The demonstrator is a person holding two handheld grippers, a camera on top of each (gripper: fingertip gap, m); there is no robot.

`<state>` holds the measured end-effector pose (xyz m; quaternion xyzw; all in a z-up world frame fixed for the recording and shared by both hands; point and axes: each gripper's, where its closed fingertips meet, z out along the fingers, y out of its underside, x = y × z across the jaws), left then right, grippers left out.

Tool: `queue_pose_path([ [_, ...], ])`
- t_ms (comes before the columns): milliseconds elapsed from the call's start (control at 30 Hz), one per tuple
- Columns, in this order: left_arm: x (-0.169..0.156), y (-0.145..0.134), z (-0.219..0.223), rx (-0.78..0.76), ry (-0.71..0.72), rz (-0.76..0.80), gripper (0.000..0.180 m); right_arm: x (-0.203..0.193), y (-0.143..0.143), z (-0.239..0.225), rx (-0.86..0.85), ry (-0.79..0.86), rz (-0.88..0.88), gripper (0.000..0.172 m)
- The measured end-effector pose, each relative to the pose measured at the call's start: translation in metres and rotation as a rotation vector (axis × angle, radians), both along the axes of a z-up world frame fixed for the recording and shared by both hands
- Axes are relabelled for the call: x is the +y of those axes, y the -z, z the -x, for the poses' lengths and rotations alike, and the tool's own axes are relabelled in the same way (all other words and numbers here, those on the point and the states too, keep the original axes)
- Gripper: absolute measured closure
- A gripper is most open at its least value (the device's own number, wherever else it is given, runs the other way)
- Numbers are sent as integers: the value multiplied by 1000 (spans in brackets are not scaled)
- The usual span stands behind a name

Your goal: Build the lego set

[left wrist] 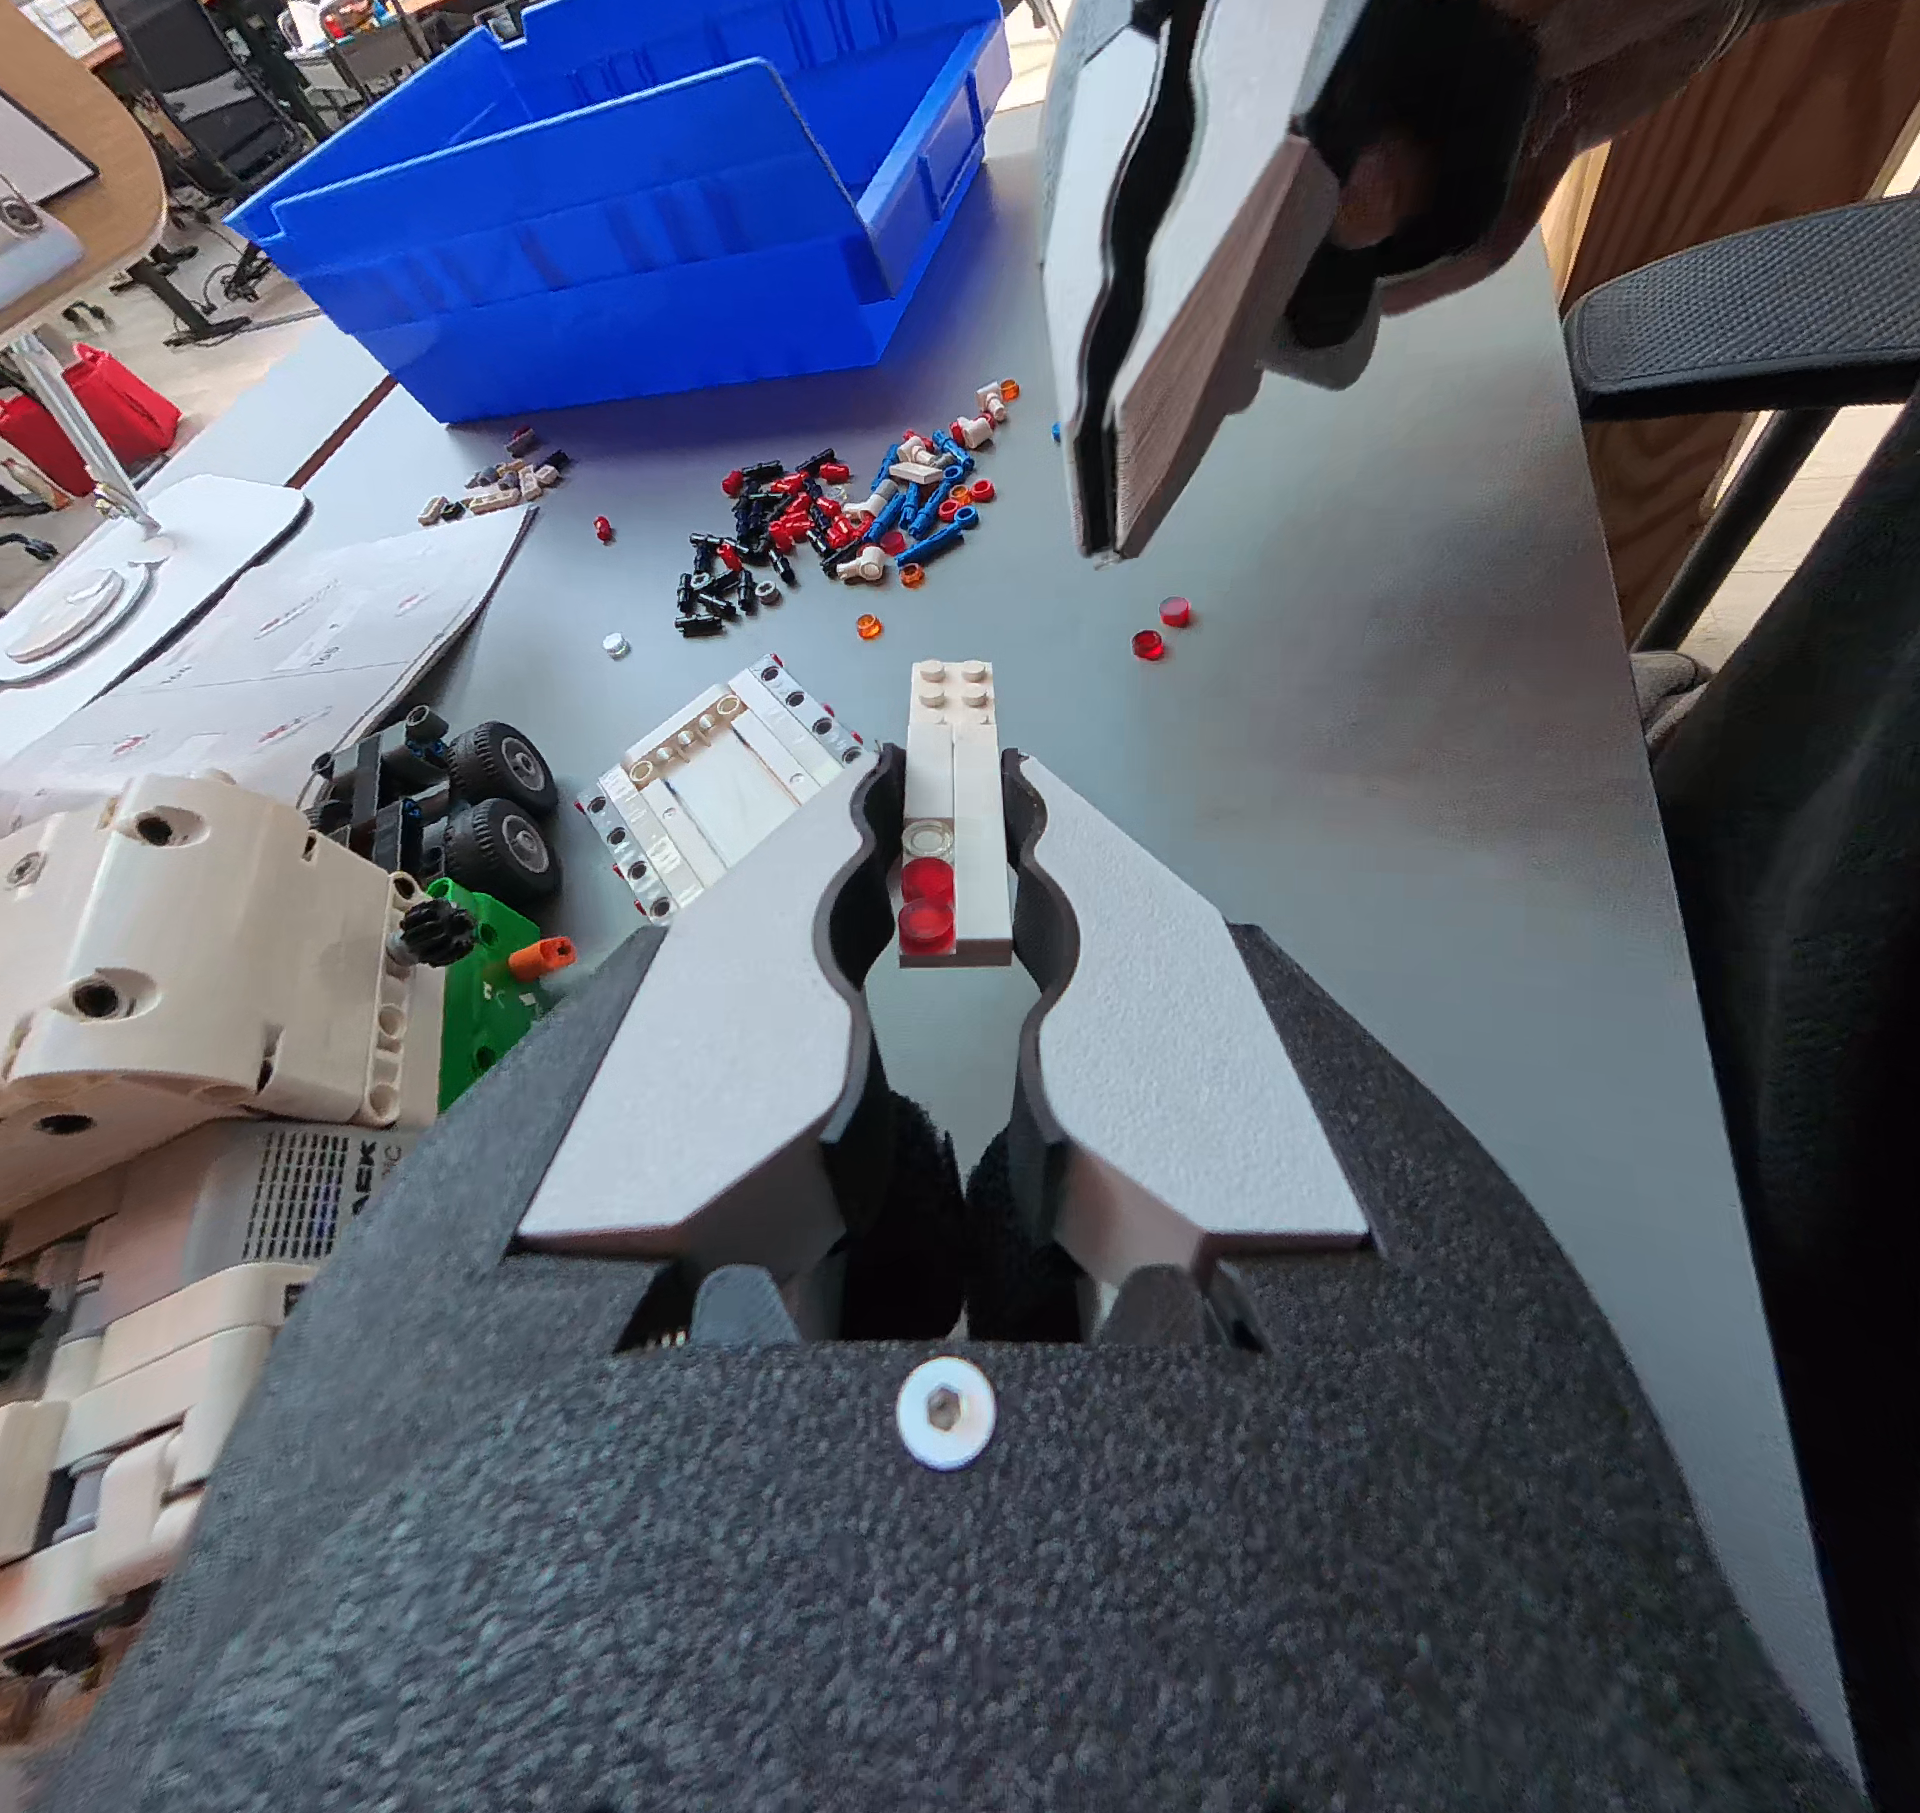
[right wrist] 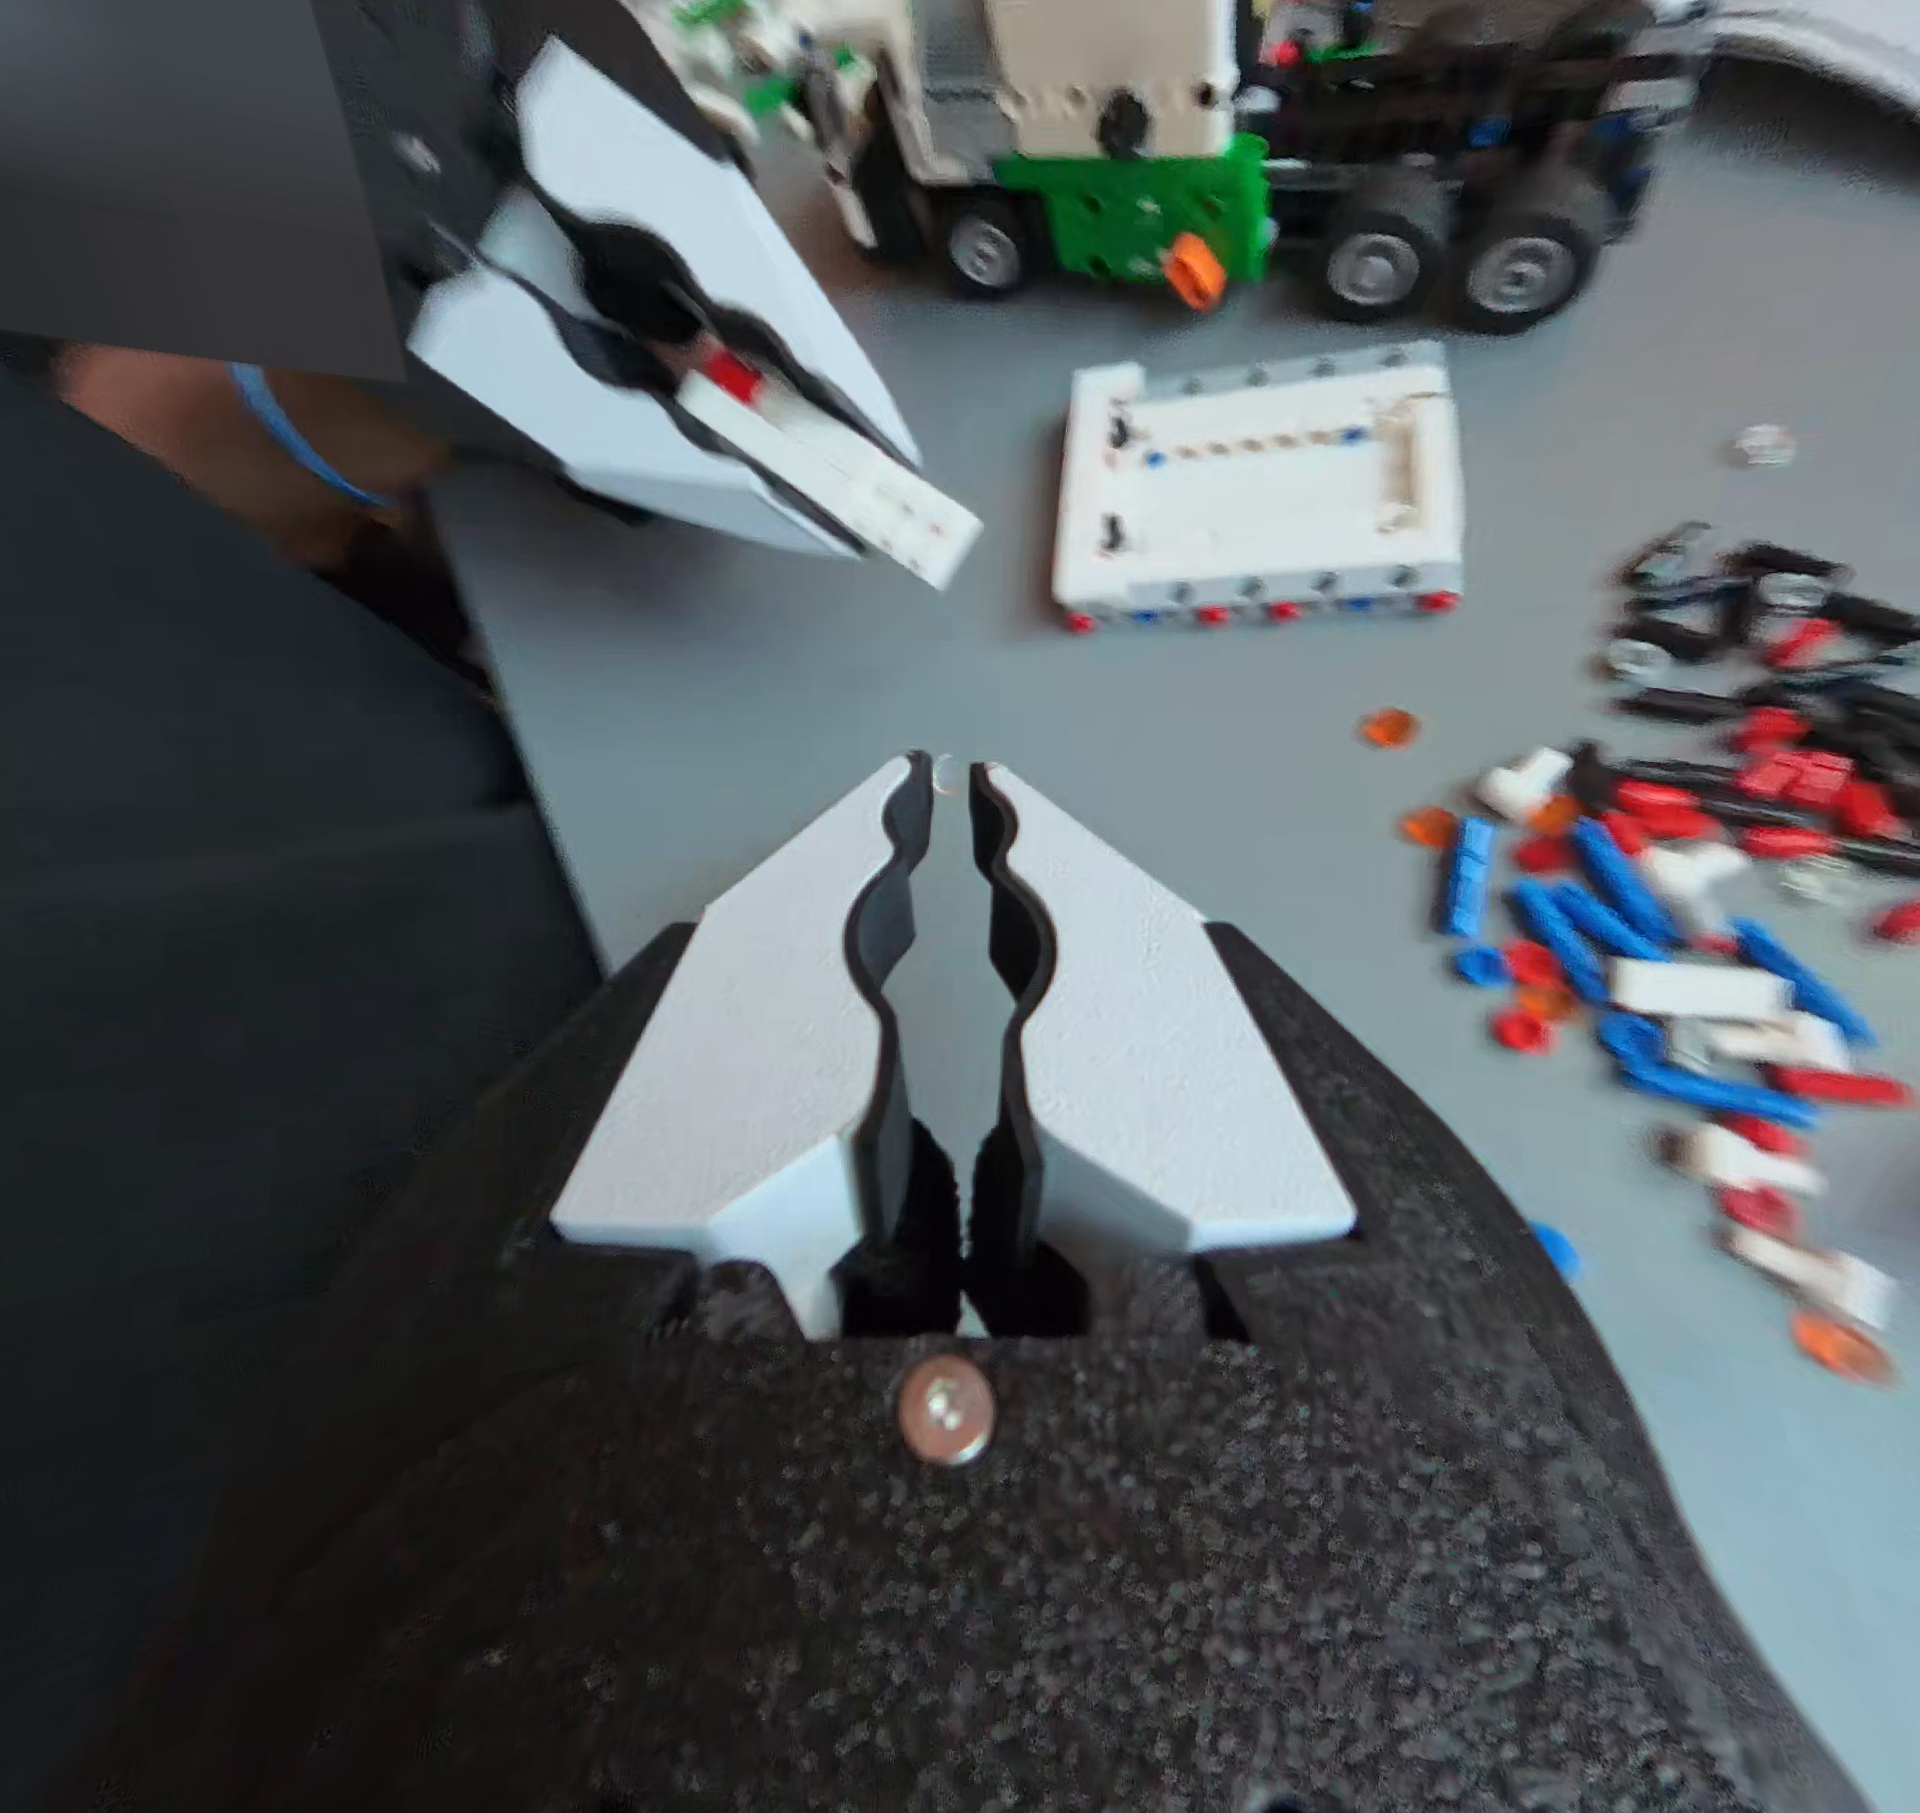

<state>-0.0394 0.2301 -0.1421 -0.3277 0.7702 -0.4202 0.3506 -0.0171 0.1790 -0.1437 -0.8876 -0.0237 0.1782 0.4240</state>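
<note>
My left gripper (left wrist: 951, 755) is shut on a long white brick assembly (left wrist: 977, 797), held above the grey table (left wrist: 1351, 828). The assembly carries one clear and two red round studs (left wrist: 925, 896) near its rear end, and bare studs at its front. It also shows in the right wrist view (right wrist: 904, 516), sticking out of the left gripper (right wrist: 878, 511). My right gripper (right wrist: 945, 766) is nearly closed on a small clear round stud (right wrist: 945, 776) at its tips. In the left wrist view it (left wrist: 1101, 548) hangs above the table, ahead and to the right of the assembly.
A white flat panel (left wrist: 717, 787) lies left of the assembly, beside a white, green and black toy truck (right wrist: 1143, 101). A pile of small red, blue and black parts (left wrist: 831, 516) lies beyond it, with two loose red studs (left wrist: 1162, 628). A blue bin (left wrist: 623, 205) stands at the back. A chair (left wrist: 1766, 309) is on the right. There is about 7 cm between the tips of the two grippers.
</note>
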Motion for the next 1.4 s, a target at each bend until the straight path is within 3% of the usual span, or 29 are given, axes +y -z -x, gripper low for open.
queue_pose_path([
  [67,-3,-2,0,-18,8,-4,164,18,-22,21,233,-15,-58,166],
  [100,-5,-3,0,-18,10,-3,164,27,-31,24,272,0,-99,166],
  [133,-6,-2,0,-8,15,5,164,34,-34,25,243,9,-127,166],
  [267,-9,-10,2,7,31,99,164,46,-31,26,-168,-45,-165,166],
  [367,-7,-15,3,8,35,149,164,49,-30,28,-300,-104,-136,166],
  [533,-9,-20,4,1,44,173,164,56,-36,34,-387,-179,-112,165],
  [767,-5,-26,6,11,43,255,164,59,-43,38,-348,-209,-103,162],
  [900,0,-28,5,-3,25,251,164,60,-52,32,-210,-139,-115,158],
  [1100,1,-27,4,-27,3,201,164,66,-55,19,342,64,-99,136],
  [1233,2,-29,4,-31,2,211,164,64,-34,20,424,127,-38,122],
  [1400,0,-30,4,-39,9,206,164,66,-33,27,605,142,-53,126],
])
